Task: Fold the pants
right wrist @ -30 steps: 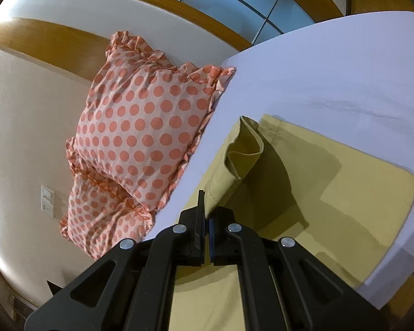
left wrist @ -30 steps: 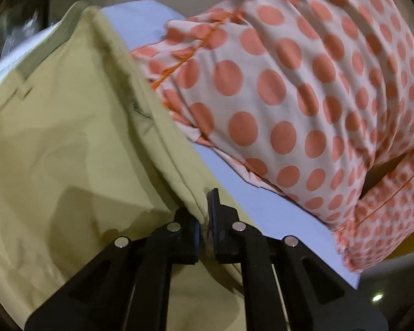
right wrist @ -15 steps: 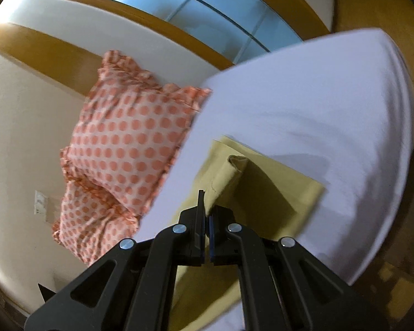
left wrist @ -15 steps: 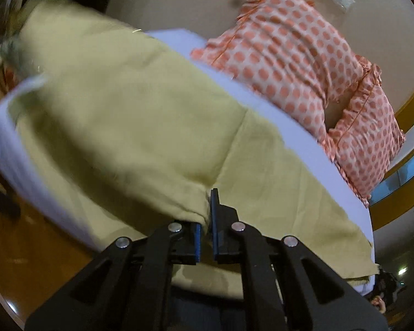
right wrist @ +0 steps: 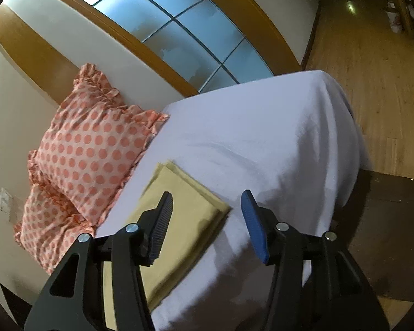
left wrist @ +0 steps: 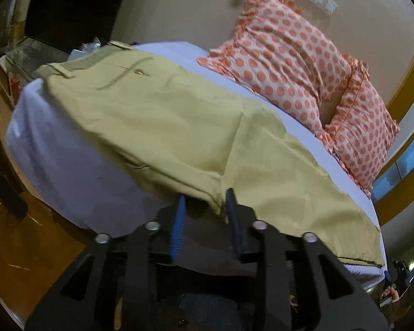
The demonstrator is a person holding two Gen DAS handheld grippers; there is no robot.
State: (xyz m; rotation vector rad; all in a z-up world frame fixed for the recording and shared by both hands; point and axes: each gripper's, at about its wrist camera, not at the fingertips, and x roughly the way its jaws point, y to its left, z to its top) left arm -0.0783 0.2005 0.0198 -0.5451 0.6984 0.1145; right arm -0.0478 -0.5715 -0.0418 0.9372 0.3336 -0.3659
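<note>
Khaki pants (left wrist: 179,127) lie on the white bed (left wrist: 69,171), folded lengthwise, with the waistband and a buttoned back pocket at the far left. My left gripper (left wrist: 205,207) is open just off the near edge of the pants, with the fold edge between its jaws but not pinched. In the right wrist view the leg ends of the pants (right wrist: 185,215) lie flat on the sheet. My right gripper (right wrist: 207,220) is wide open above them and holds nothing.
Two orange polka-dot pillows (left wrist: 303,63) (right wrist: 91,154) lean against the wall at the head of the bed. Wooden floor (right wrist: 372,69) surrounds the bed. A window (right wrist: 179,27) is behind the bed. A glass cabinet (left wrist: 22,55) stands at the far left.
Both grippers were shut on the pants and carried the fabric over. Both have since opened, released the pants flat on the bed, and pulled back.
</note>
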